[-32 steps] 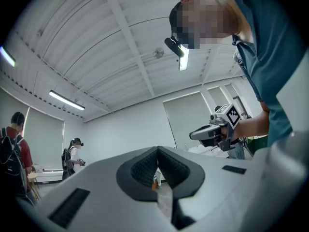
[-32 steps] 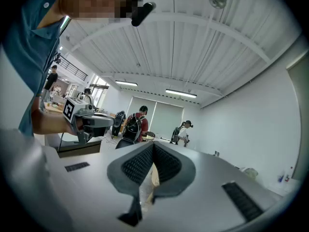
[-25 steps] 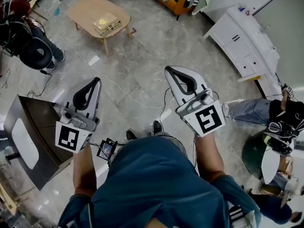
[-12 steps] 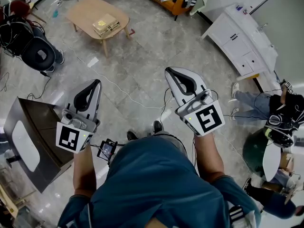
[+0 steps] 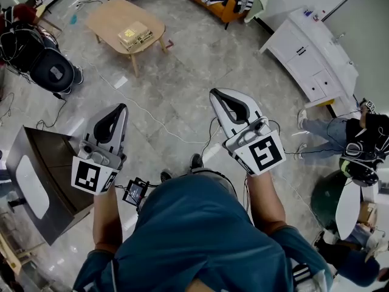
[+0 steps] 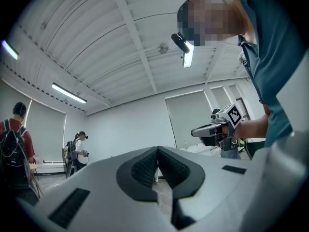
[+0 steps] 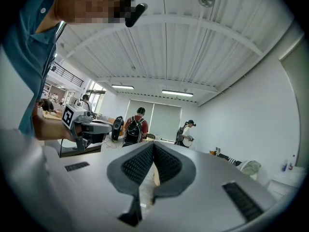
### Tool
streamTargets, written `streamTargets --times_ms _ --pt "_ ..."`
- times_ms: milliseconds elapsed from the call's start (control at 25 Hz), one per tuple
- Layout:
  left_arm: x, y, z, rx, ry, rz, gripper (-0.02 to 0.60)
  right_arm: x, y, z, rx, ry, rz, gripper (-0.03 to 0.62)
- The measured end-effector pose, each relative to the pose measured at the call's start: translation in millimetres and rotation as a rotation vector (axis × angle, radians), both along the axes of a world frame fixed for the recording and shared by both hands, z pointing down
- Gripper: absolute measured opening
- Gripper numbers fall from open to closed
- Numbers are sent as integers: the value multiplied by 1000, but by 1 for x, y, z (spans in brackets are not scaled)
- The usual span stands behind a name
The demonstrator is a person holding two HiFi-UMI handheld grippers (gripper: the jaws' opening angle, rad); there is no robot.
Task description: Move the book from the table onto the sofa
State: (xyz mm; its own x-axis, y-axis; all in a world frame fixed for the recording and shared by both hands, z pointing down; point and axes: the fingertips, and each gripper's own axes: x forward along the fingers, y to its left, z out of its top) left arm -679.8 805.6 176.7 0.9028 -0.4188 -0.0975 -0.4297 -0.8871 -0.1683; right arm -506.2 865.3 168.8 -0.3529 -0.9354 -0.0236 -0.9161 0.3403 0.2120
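the grey-and-black left gripper (image 5: 120, 109) is held with its jaws closed together on nothing, and the matching right gripper (image 5: 217, 95) likewise. well ahead, across the grey stone floor (image 5: 188, 66), the yellowish book (image 5: 135, 33) is seen lying on the low light-wood table (image 5: 103, 12), apart from the orange sofa (image 5: 227, 8).

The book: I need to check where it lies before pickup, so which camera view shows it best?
The head view: the book lies in plain sight on the wooden table, far ahead of both grippers. Neither gripper view shows it at all.
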Motion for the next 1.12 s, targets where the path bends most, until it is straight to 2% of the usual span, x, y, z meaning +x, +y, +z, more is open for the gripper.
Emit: streamTargets --times_ms 520,640,800,1120 --pt "84 -22 6 5 -1 -93 3 82 -42 9 9 -11 -103 14" --pt "88 -30 8 -1 -15 -96 3 84 -54 14 -20 1 -109 14" --pt "87 -45 10 0 -31 -92 3 78 -71 12 3 -20 -115 14" --pt "56 -108 10 -1 -5 -35 3 45 -120 6 19 18 -63 14"
